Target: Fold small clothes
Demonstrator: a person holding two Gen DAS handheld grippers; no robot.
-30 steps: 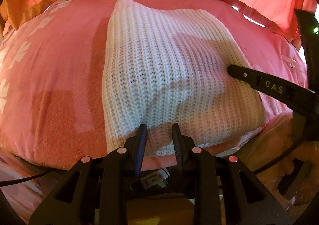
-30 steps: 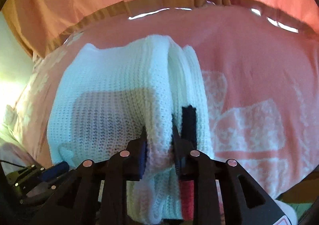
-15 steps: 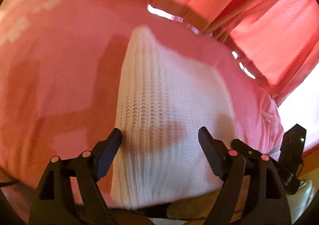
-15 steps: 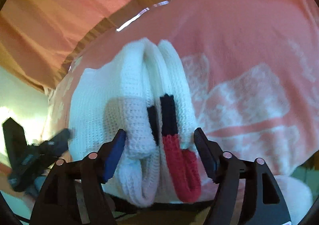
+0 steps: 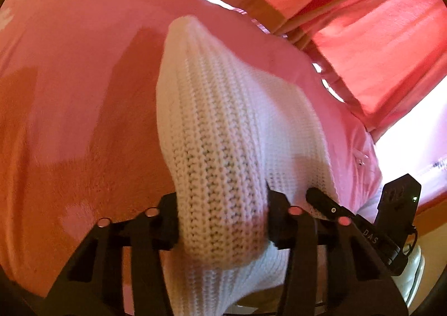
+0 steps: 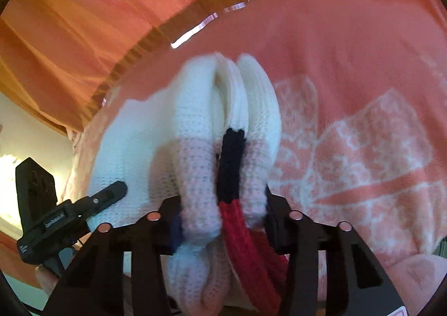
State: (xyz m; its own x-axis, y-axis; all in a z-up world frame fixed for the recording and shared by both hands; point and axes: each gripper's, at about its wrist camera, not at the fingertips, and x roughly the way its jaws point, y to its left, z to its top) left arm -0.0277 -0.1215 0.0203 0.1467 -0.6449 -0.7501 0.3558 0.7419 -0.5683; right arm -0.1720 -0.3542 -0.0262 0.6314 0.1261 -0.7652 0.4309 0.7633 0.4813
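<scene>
On the pink bedspread (image 5: 69, 86), both claws, left (image 5: 222, 221) and right (image 6: 223, 221), grip the folded white sweater's (image 5: 223, 125) near edge.

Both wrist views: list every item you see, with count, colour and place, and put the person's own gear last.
Knitted garment: one, white with black and red trim at the near end, folded in thick layers on the bed.
Bedspread: one, pink with a white pattern, under the garment.
Curtains: orange-red, hanging behind the bed.
Left gripper: one, black, jaws around the garment's near fold.
Right gripper: one, black, jaws around the bunched layers and trim.
</scene>
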